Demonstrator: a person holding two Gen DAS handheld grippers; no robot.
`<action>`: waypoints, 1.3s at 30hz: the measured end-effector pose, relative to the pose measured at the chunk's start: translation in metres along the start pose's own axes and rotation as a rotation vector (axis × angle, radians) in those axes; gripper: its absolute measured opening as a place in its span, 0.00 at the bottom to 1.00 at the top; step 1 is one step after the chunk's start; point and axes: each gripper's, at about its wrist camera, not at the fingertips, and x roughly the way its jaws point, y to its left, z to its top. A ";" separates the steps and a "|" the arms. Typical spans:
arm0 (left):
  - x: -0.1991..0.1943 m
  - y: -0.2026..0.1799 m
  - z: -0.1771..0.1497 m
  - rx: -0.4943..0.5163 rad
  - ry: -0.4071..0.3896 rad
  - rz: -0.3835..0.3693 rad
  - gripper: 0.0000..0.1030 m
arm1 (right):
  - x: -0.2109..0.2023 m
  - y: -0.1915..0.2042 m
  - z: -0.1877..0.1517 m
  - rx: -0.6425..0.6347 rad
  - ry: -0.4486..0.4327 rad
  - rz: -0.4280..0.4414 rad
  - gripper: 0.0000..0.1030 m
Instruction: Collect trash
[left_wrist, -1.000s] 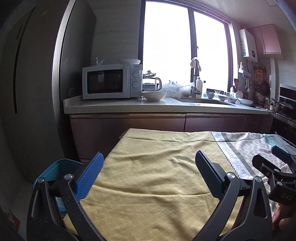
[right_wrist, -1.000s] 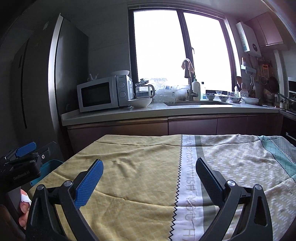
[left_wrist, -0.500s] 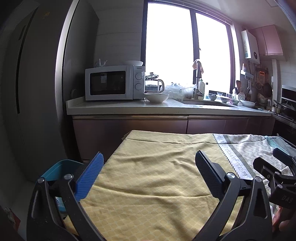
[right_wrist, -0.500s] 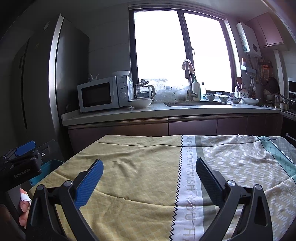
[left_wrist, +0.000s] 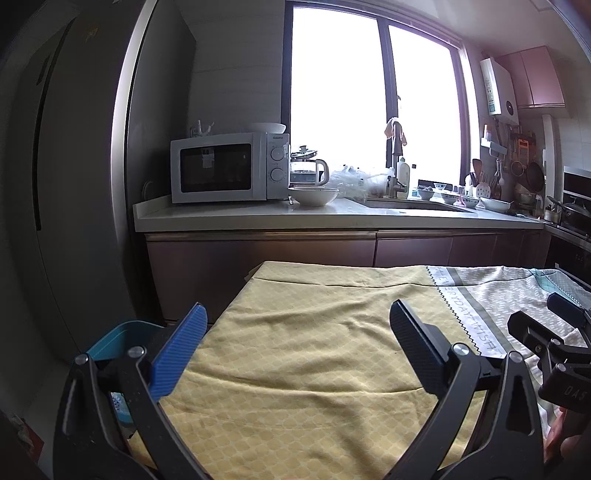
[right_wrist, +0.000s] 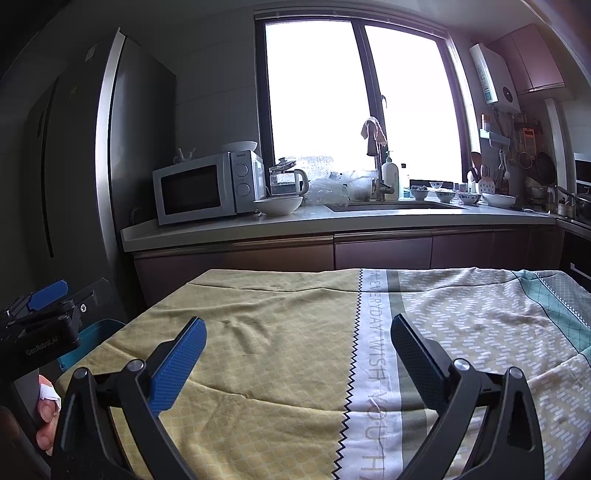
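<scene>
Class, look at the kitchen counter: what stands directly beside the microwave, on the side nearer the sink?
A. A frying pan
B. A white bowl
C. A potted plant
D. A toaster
B: a white bowl sits on the counter just right of the microwave, before the sink.

We see a table draped in a wrinkled tablecloth (right_wrist: 295, 350), mustard yellow at left, a grey-white lettered band down the middle, a white-dashed panel and teal check at right. Behind it, a pale kitchen countertop (right_wrist: 369, 218) carries a white microwave (right_wrist: 207, 186), a white bowl (right_wrist: 277, 205), a glass kettle (right_wrist: 286, 181) and a sink (right_wrist: 395, 206).
</scene>
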 end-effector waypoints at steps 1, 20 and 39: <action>0.000 0.000 0.000 0.000 -0.001 0.001 0.95 | 0.001 0.000 0.000 0.000 -0.001 0.003 0.94; 0.000 0.003 0.001 -0.004 -0.007 0.016 0.95 | 0.001 0.001 -0.001 0.006 0.002 0.011 0.94; 0.001 0.004 0.000 -0.007 -0.006 0.021 0.95 | -0.001 -0.001 -0.002 0.012 -0.002 0.016 0.94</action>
